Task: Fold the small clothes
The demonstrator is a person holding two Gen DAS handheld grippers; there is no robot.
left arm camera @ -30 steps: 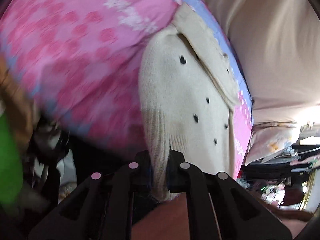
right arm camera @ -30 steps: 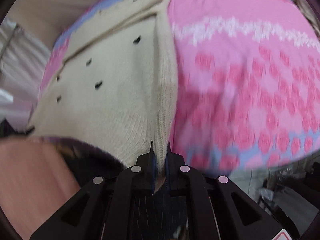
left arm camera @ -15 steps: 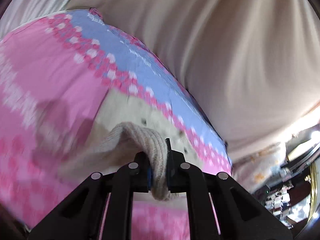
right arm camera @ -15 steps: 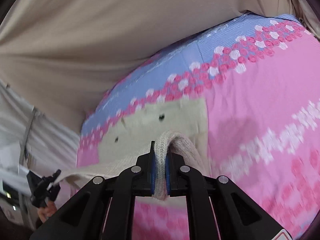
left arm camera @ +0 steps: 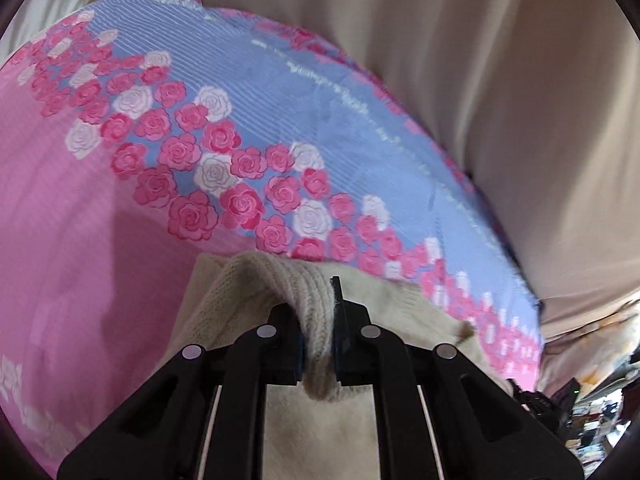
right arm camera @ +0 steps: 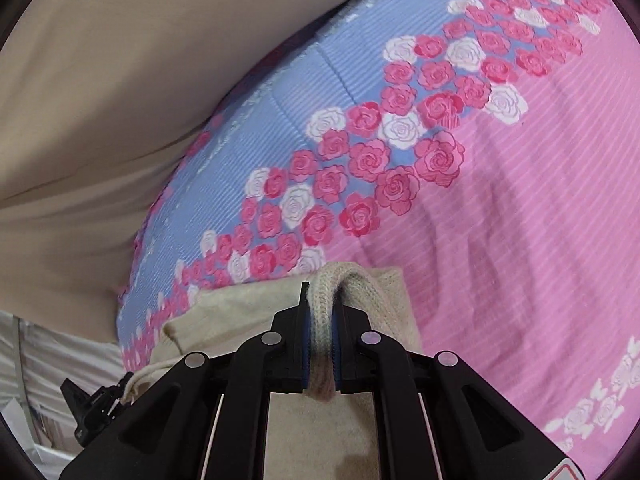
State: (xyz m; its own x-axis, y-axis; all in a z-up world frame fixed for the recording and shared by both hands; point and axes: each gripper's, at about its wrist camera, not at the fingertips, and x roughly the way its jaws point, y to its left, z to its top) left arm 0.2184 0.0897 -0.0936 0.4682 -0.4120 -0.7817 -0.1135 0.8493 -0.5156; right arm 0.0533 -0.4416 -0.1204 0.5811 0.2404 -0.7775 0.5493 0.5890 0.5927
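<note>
A small cream knitted cardigan (left arm camera: 404,312) lies on a pink and blue bedspread with a band of roses (left arm camera: 224,168). My left gripper (left arm camera: 318,344) is shut on the ribbed hem of the cardigan, which bulges up in a fold over its fingers. In the right wrist view the cardigan (right arm camera: 240,300) spreads to the left, and my right gripper (right arm camera: 320,344) is shut on another stretch of the ribbed hem. Both grippers point down at the bed. The buttons and most of the cardigan's body are hidden under the grippers.
A beige sheet or curtain (left arm camera: 500,80) hangs behind the bed's far edge. Cluttered shelves (left arm camera: 592,420) show at the lower right of the left wrist view. A black clamp-like object (right arm camera: 96,404) and white cloth (right arm camera: 40,360) sit off the bed's left side.
Both grippers have carried the ribbed hem across the bed toward the blue rose border, folding the cardigan over itself. The heart-shaped buttons seen a second ago are now covered.
</note>
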